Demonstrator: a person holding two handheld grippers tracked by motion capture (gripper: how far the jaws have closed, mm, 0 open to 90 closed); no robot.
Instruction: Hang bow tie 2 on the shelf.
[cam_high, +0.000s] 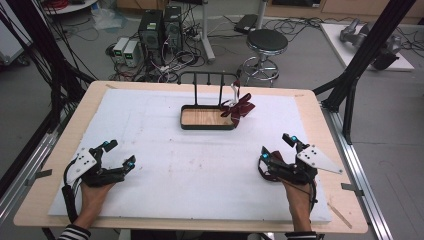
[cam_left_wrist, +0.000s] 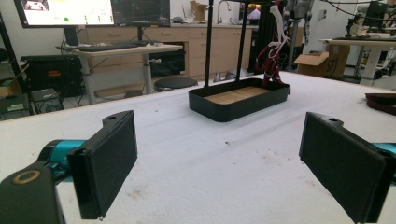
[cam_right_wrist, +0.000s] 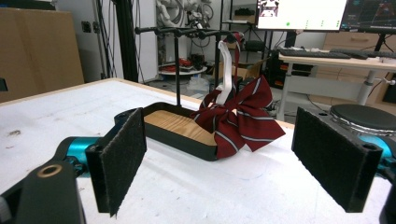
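While resting on the white pad near the counter's near-left corner, standing released with both black jaws spread wide and nothing between them: the left hand-held gripper (cam_high: 116, 156), gripped from behind by a hand (cam_high: 95, 192) in a striped sleeve, pointing toward the far edge. Lying near the near-right corner, likewise released, jaws parted widely with bare pad between them: the right hand-held gripper (cam_high: 280, 147), held by the other hand (cam_high: 298, 197), with its grey three-cornered plate (cam_high: 318, 159) angling toward the right edge. Showing just beside and under that gripper in the high view, a dark red item (cam_high: 272, 169), touching the pad, too small to tell more; possibly the same thing peeking in at the right edge of the left gripper view. Sitting toward the middle of the far edge, a shallow black tray (cam_high: 186, 116) with a wooden floor and an upright black rack (cam_high: 207, 76) rising from its back. Hanging from the rack by a white strap (cam_right_wrist: 226, 70) at the tray's right end, draping over the tray's rim and spilling onto the pad outside it: a dark red bow tie (cam_right_wrist: 238, 119) with thin pale stripes, well apart from both grippers and framed between the right one's jaws in the right gripper view.
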